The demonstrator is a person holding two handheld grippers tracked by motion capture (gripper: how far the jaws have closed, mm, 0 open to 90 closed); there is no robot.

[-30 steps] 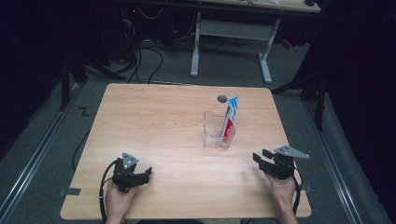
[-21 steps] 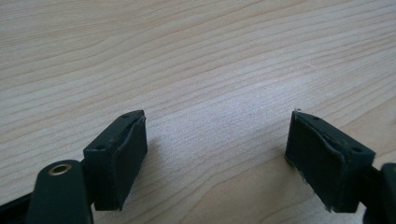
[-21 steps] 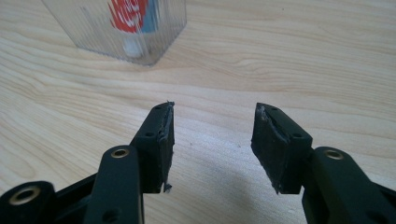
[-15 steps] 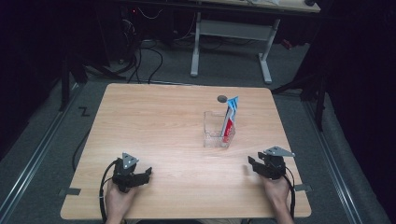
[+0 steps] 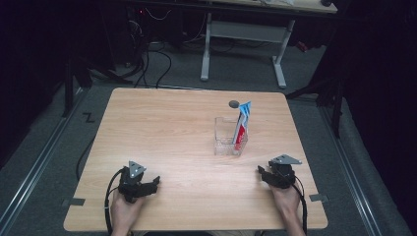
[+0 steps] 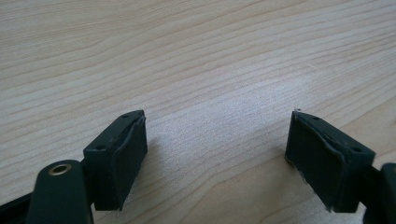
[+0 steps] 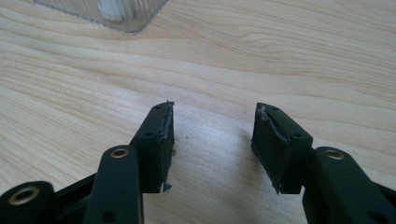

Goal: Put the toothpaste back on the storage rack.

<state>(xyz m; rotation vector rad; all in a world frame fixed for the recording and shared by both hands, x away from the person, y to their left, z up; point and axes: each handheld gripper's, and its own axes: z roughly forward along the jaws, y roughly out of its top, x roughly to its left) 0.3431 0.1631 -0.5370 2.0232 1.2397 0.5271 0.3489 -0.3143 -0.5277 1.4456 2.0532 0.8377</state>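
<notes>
Both grippers sit idle at the near edge of the table (image 5: 162, 123), empty. Left gripper (image 5: 156, 181) is at abt 7 o'clock from table centre, jaws spread wide w/ bare wood between them in the left gripper view (image 6: 215, 140). Right gripper (image 5: 260, 172) is at abt 5 o'clock, jaws apart too but narrower, nothing between them in the right gripper view (image 7: 212, 135).

Nearest thing to work on: clear box (image 5: 227, 135), standing at abt 2 o'clock from table centre, and at abt 11 o'clock from my right gripper, near but apart from it. A corner of it shows at the top of the right gripper view (image 7: 105, 11). Inside it a red, white and blue packet (image 5: 241, 125) stands upright, leaning on the right-hand wall. A small dark round thing (image 5: 233, 103) lies on the table just past the box at 12 o'clock; can't tell what it is.

Step, as I judge it: start of the approach, nothing grasped yet. Next move prob. calls for bringing my right gripper fwd toward 11 o'clock, lifting above the box rim, then coming down over the packet's top edge w/ jaws either side of its thin faces. Left may need to steady the box, since it looks light.

Count: 2 grippers, 1 box, 1 packet, 1 dark round thing, 1 table.
</notes>
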